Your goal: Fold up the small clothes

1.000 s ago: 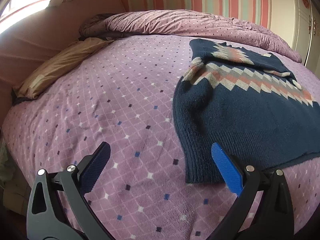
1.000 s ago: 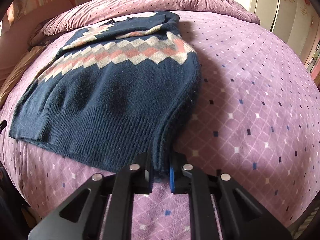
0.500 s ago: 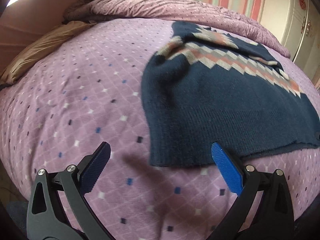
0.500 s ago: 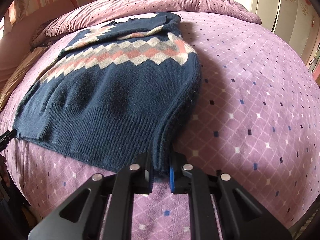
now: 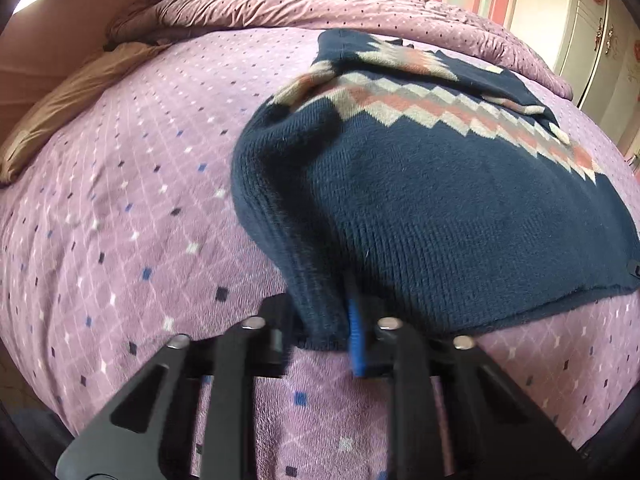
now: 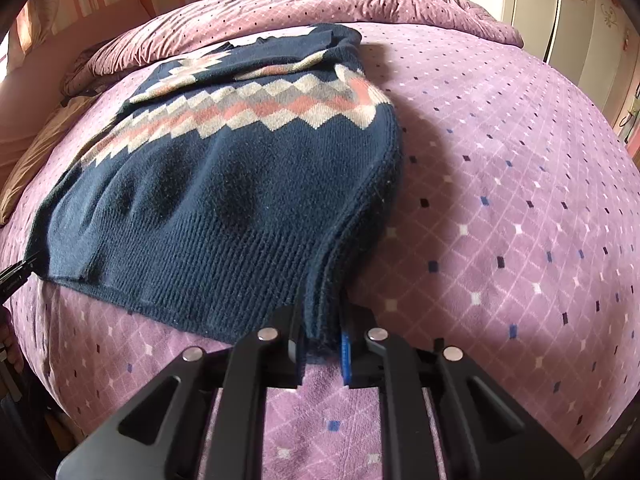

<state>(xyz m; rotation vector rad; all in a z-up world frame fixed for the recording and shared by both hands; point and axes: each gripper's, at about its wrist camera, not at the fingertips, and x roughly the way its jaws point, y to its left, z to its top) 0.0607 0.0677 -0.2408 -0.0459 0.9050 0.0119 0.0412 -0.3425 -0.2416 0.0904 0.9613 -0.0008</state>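
Note:
A navy knit sweater (image 5: 440, 200) with a pink, grey and cream zigzag band lies on the purple bedspread, its sleeves folded in near the top. It also shows in the right wrist view (image 6: 224, 200). My left gripper (image 5: 322, 336) is shut on the sweater's left hem corner. My right gripper (image 6: 322, 344) is shut on the sweater's right hem corner. Both corners are bunched between the jaws and lifted slightly off the bed.
The bed (image 5: 120, 220) has a purple diamond-pattern cover. A bunched purple duvet (image 5: 320, 4) lies at the far end and a tan pillow (image 5: 68, 96) at far left. White cupboard doors (image 6: 580, 20) stand at the right.
My left gripper moved forward and right to the sweater's left hem corner and closed on it. My right gripper kept its hold on the right corner.

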